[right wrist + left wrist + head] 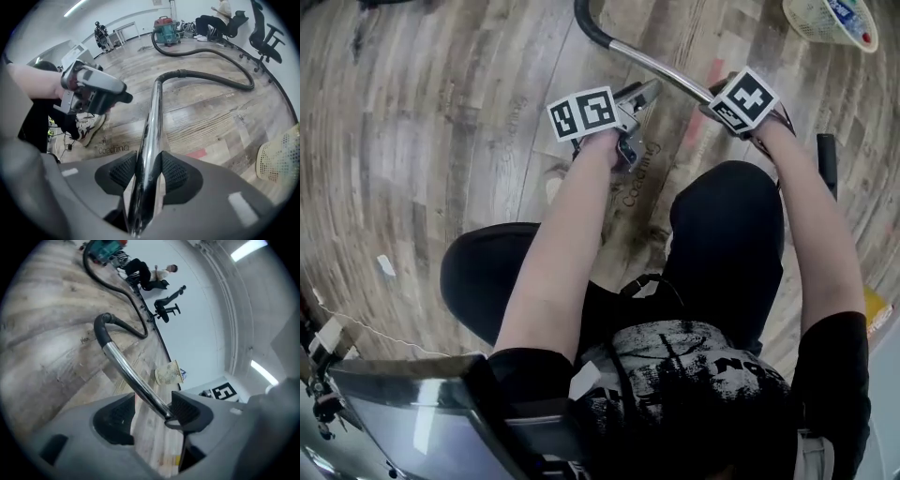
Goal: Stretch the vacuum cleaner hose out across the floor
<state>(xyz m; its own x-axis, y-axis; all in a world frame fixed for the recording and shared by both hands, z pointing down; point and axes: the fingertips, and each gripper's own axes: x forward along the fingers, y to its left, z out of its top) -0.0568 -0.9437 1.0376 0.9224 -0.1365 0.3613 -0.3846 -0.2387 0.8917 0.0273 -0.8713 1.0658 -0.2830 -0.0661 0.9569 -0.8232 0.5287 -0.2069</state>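
The vacuum's chrome tube (152, 122) runs between the pads of my right gripper (149, 173), which is shut on it. From the tube's bend a black hose (211, 77) curves back over the wood floor to a teal and red vacuum cleaner (164, 23). My left gripper (152, 416) is open, with nothing pressed between its pads. The chrome tube (126, 371) crosses in front of it and disappears behind one jaw. In the head view the left gripper (642, 94) sits just beside the tube (661, 66), and the right gripper (722, 98) holds it further along.
A pale mesh waste basket (281, 164) stands on the floor to the right of the tube. Black office chairs (267, 28) and a seated person (218, 16) are by the far wall near the vacuum. My own knees (722, 225) are below the grippers.
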